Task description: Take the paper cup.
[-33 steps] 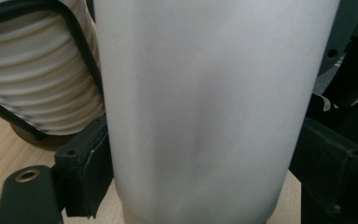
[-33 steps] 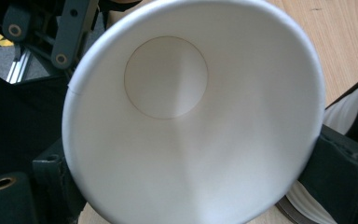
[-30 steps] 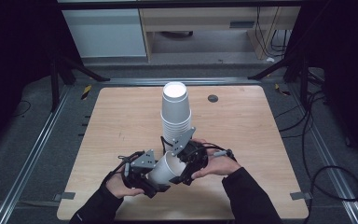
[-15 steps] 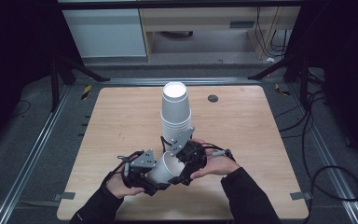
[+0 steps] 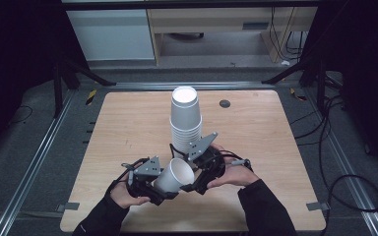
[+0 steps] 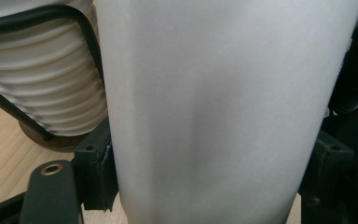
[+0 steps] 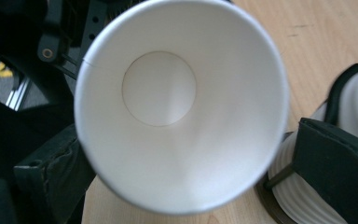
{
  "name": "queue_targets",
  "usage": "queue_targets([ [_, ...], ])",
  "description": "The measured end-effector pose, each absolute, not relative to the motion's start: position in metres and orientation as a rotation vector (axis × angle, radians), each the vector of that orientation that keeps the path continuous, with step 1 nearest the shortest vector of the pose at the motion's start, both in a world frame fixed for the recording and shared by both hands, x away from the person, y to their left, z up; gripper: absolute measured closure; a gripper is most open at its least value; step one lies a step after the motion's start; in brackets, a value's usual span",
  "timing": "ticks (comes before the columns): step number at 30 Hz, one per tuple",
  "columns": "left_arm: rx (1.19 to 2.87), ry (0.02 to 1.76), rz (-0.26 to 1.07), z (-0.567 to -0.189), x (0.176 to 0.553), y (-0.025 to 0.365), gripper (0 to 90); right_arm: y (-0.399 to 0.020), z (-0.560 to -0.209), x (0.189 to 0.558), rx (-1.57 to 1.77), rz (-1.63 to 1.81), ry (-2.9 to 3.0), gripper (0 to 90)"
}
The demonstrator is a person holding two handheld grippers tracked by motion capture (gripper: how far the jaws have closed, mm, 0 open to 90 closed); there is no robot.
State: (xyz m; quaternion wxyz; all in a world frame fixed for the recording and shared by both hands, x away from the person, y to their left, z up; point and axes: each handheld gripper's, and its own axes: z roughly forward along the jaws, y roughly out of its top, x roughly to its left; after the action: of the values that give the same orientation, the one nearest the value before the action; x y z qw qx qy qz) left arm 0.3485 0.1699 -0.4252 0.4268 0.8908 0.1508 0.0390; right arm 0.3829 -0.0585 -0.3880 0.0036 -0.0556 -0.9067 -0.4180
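The left claw (image 5: 158,186) has just been closing and now clamps the loose cup (image 5: 174,175); the right claw (image 5: 193,183) stands open at its mouth, 3 o'clock. Squeeze lightly and keep clear of the stack (image 5: 185,118) at 12 o'clock on the surface (image 5: 128,118).

lab | dark rig frame (image 5: 64,73) | rails (image 5: 34,162) | cables (image 5: 344,182)

I see a light wooden counter (image 5: 128,128) with rounded corners. A tall stack (image 5: 185,118) of white paper cups stands on it, upside down, about mid-counter (its base rests on a dark ring, seen from the gripper views). A small dark disc (image 5: 225,103) lies near the far edge, well apart.
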Motion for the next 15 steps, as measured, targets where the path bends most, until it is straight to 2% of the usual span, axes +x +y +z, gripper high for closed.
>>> queue_targets([
  [15, 2.16, 0.408, 0.129, -0.421, 0.35, 0.183, 21.8, -0.101, -0.395, 0.377, -0.402, -1.52, -2.731, 2.2],
])
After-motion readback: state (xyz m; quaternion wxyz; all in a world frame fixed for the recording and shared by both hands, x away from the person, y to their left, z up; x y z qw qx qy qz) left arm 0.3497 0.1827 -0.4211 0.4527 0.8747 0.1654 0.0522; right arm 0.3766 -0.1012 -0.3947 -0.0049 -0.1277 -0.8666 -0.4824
